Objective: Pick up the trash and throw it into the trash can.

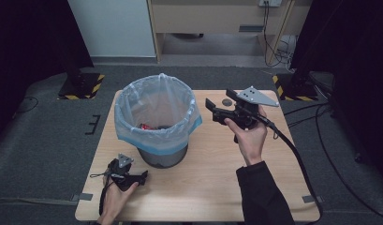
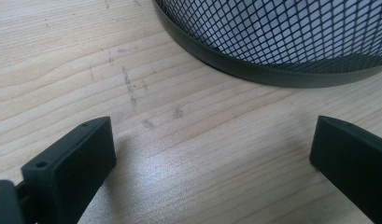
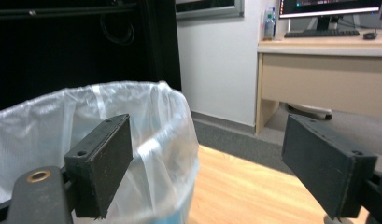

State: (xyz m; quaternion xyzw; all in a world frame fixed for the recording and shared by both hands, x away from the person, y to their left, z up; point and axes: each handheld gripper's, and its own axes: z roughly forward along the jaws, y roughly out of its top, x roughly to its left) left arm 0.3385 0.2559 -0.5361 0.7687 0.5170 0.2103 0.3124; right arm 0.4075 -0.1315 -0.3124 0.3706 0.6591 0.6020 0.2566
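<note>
a dark wire-mesh waste bin (image 1: 157, 151) lined with a clear, blue-edged plastic bag (image 1: 154, 110) stands on the left half of the pale wooden bench (image 1: 208, 178). inside the bag lie scraps, one of them red, too small to tell apart. the left tongs (image 1: 143, 176) rest low on the bench near its front left edge, just in front of the bin, held in the person's left hand (image 1: 115, 199); their jaws are spread wide with nothing between them, and the left gripper view shows bare wood and the bin's mesh base beyond. the right tongs (image 1: 209, 106) are held above the bench to the right of the bin, pointing toward its rim, jaws likewise released and empty. a small dark round object (image 1: 226, 101) lies on the bench near the far edge, behind the right tongs.
</note>
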